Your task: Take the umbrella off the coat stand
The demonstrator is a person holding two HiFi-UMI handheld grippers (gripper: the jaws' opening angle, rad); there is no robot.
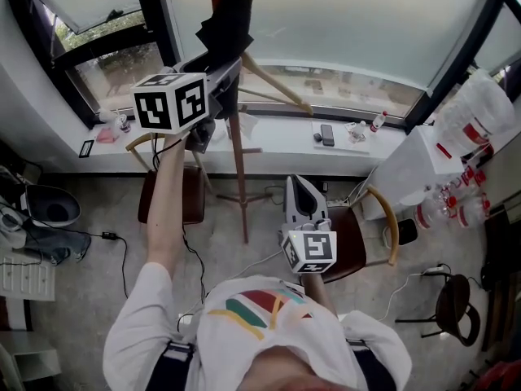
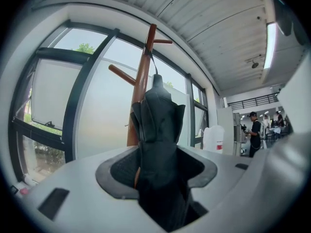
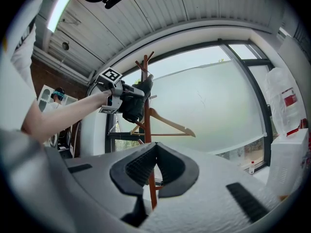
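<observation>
head view, left claw: the left claw (image 1: 216, 88) is held high at the coat stand (image 1: 241, 177) and pinches the folded black umbrella (image 1: 229, 19), which is up against the pole.
head view, right claw: the right claw (image 1: 299, 187) is low, near the person's body and well apart from the stand, so nothing steadies the pole.
head view, risk: if the umbrella is pulled to the side and not upward, i think the thin stand can tip, because it has no support.
left gripper view, grip: the umbrella (image 2: 160, 130) fills the space between the jaws, and the pads seem to press on soft folded cloth.
left gripper view, loop: a thin loop (image 2: 154, 66) goes from the top of the umbrella to the stand near a peg (image 2: 163, 41), so the umbrella is probably not free yet.
left gripper view, risk: the loop may stay caught on the peg, and then the cloth can slide out of the grip or the stand is dragged along.
right gripper view, right claw: its jaws are pressed together at the tips and hold nothing.
right gripper view, hanger: a wooden hanger (image 3: 167, 123) hangs on the stand just beside the umbrella.
right gripper view, risk: a careless lift could knock the hanger so that it falls.
</observation>
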